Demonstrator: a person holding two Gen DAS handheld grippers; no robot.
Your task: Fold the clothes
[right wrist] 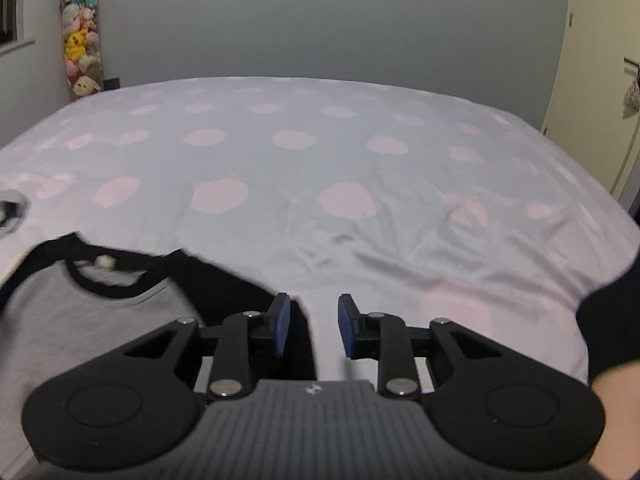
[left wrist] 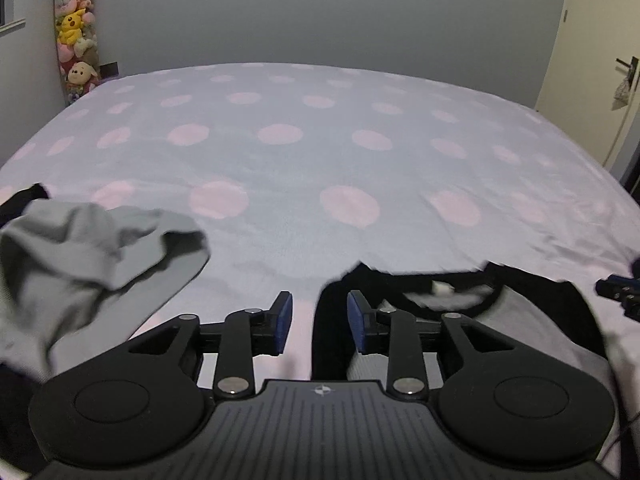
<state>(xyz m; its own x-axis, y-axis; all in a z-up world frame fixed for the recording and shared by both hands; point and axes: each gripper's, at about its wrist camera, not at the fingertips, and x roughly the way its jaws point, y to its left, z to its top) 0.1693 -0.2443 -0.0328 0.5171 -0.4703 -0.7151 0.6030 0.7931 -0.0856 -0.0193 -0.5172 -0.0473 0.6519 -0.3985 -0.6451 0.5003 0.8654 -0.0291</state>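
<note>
On bed | raglan shirt flat, collar pointing away | both fingers spread, empty

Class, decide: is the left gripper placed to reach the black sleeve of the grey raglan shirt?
Probably yes. The left gripper is open, the shirt has its black sleeve right at the fingertips, and nothing lies between.

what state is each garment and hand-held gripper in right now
left hand-held gripper: open, holding nothing
right hand-held gripper: open, holding nothing
grey shirt with black sleeves: lying collar-up on the bed, not yet folded
grey garment: crumpled in a heap
bedsheet: spread out, slightly wrinkled
</note>
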